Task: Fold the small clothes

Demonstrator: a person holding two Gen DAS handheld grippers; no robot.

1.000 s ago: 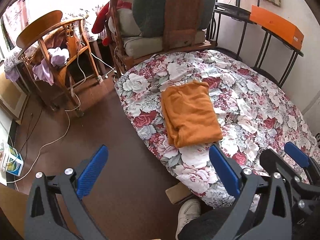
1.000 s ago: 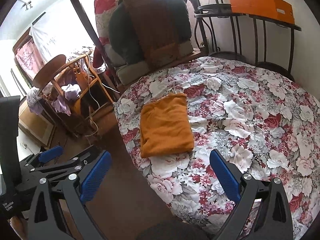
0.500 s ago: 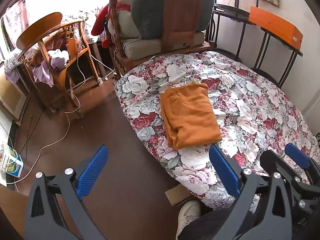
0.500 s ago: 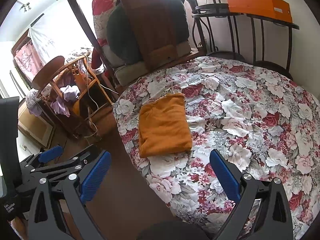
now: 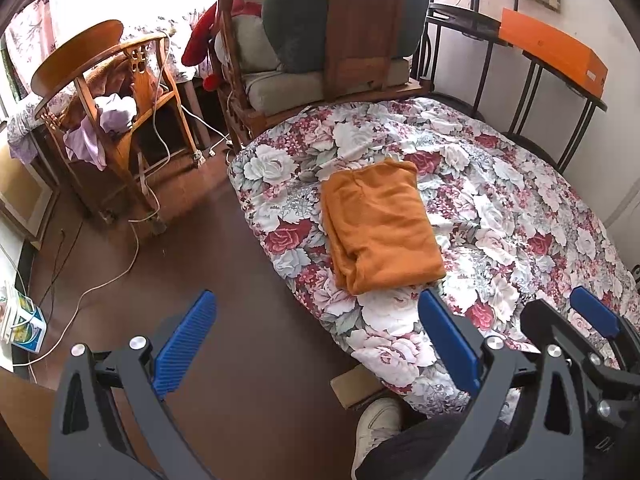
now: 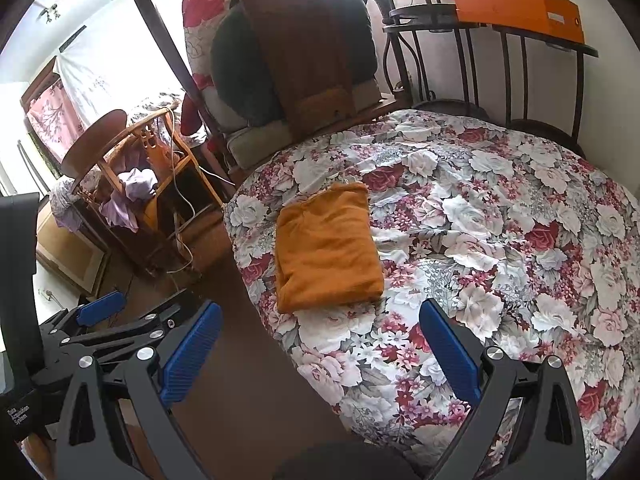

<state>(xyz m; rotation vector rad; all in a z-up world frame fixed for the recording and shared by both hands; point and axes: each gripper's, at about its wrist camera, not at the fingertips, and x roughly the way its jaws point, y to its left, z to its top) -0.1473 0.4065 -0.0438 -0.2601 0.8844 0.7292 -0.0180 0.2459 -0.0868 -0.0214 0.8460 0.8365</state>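
Cluttered bedroom, brown floor point(image 5: 224, 272), wooden chair point(image 5: 120, 128) draped with lilac clothes at left. Floral quilt of white and red roses point(image 6: 500, 240) spread over the bed, filling most of both views. Black metal rack point(image 6: 500, 64) against the wall behind it, with a long orange cardboard box point(image 6: 516, 8) on top. Dark round cushion and brown wooden board point(image 5: 360, 28) propped at the head of the bed.

Folded orange knit garment point(image 5: 380, 228) lying flat on the quilt near the bed's left edge, a neat rectangle with stacked layers showing along its left side and a rounded fold at the near end point(image 6: 324, 252). Touched by neither tool.

Left gripper point(image 5: 316, 344) held above the floor and bed edge, blue-padded fingers spread wide, nothing between them. Right gripper point(image 6: 320, 352) likewise spread wide and empty, hovering short of the garment's near edge.

White shoe point(image 5: 376, 428) at the foot of the left view.
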